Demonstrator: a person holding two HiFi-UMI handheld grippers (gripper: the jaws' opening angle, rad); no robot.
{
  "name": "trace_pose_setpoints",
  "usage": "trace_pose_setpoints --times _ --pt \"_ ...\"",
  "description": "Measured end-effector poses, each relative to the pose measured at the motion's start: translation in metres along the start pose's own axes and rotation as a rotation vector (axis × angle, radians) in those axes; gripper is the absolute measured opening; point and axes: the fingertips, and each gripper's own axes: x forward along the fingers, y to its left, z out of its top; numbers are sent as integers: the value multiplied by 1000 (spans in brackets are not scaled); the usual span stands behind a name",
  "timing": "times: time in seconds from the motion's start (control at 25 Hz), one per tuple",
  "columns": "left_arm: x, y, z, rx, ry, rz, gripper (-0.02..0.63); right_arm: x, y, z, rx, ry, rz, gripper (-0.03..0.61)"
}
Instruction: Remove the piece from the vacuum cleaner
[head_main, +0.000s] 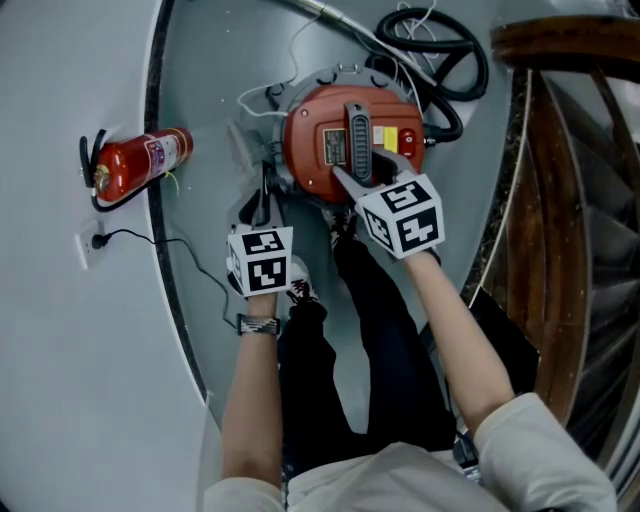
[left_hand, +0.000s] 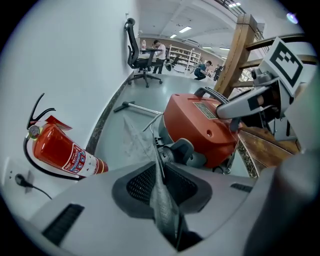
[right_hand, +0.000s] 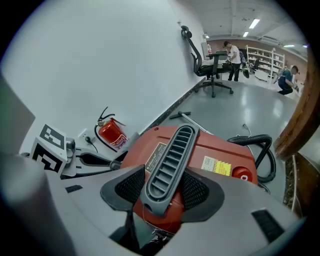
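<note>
A red canister vacuum cleaner (head_main: 320, 150) stands on the grey floor by the wall. Its dark ribbed handle (head_main: 356, 140) runs across the top. My right gripper (head_main: 352, 182) reaches over the lid, and in the right gripper view the handle (right_hand: 170, 160) lies between the two pads of the right gripper (right_hand: 162, 187), which stand wide. My left gripper (head_main: 265, 205) points down at the vacuum's left side. There the left gripper (left_hand: 160, 167) is shut on a thin grey latch strip (left_hand: 161, 192) rising from a grey fitting (left_hand: 182, 152) on the body.
A red fire extinguisher (head_main: 140, 165) lies by the curved wall, with a wall socket and cable (head_main: 95, 240) near it. A black hose (head_main: 440, 60) coils behind the vacuum, and a metal wand (head_main: 340, 20) lies farther back. Wooden stairs (head_main: 580, 200) rise on the right. The person's legs (head_main: 380, 340) are below.
</note>
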Motion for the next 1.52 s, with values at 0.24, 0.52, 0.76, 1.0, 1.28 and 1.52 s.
trace_pose_setpoints --times 0.24,0.52,0.76,1.0,1.28,1.52 --pt "0 3 -1 -15 13 15 48 0 1 -1 -6 -5 0 210" --pt "-1 7 -1 -33 2 32 40 0 0 0 -5 -35 -11 210" --pt "0 8 -3 -18 -11 40 37 -1 0 0 -7 -31 -7 210" --pt "-3 15 -3 -34 -13 53 37 -2 -1 0 -8 -34 -11 212" --pt "-3 18 -4 -49 -26 69 37 -1 -1 1 -11 -37 -13 213" --pt "-3 19 -4 -57 -34 72 37 -1 -1 1 -19 -44 -20 213"
